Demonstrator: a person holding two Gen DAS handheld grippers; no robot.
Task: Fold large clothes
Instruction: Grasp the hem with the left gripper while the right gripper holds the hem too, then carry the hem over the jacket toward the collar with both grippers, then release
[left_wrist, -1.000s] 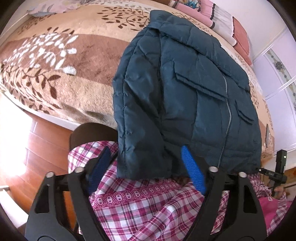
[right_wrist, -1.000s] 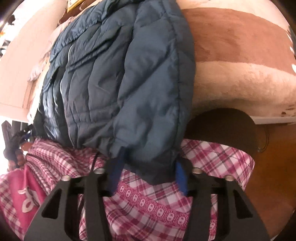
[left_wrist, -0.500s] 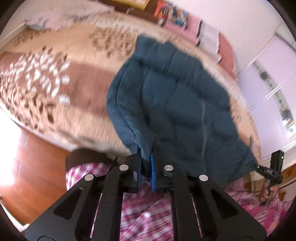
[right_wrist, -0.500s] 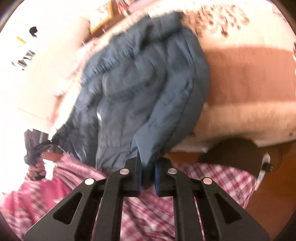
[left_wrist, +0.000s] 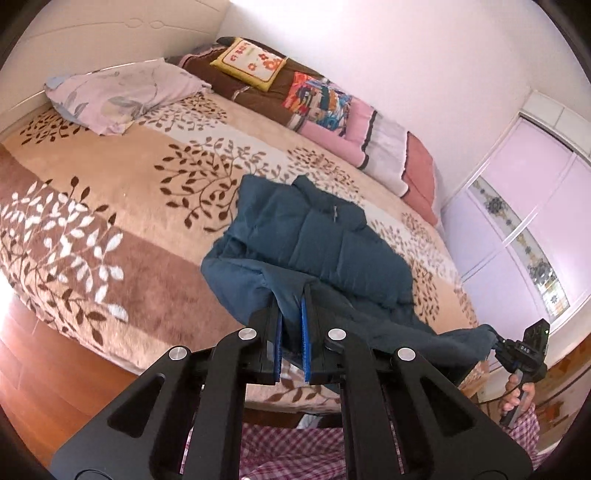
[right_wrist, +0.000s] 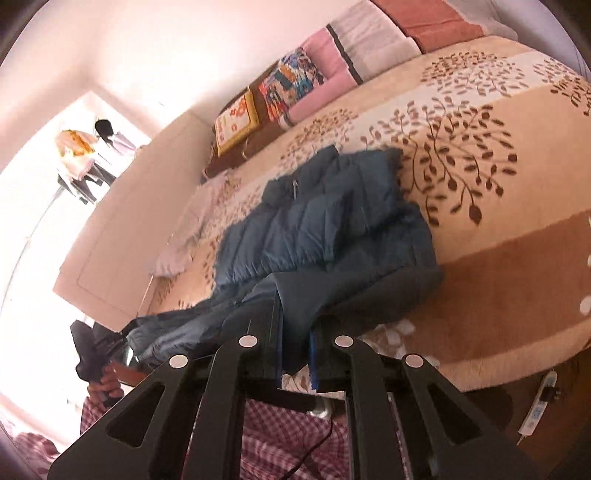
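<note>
On plush bedspread (left_wrist: 155, 221), puffy quilted jacket (left_wrist: 317, 240)

The bed (left_wrist: 122, 206) lay bare left of the jacket (left_wrist: 317, 243); pillows (left_wrist: 325, 103) lined the wall beyond it.

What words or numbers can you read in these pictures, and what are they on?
"DAS", or close to it: small white letters on the right gripper, barely readable.
Yellow cushion: red marks and flowers, too blurred to read.
Colourful pillow: bright print, no letters clear enough to read.
Blue jacket: no label shows.
</note>
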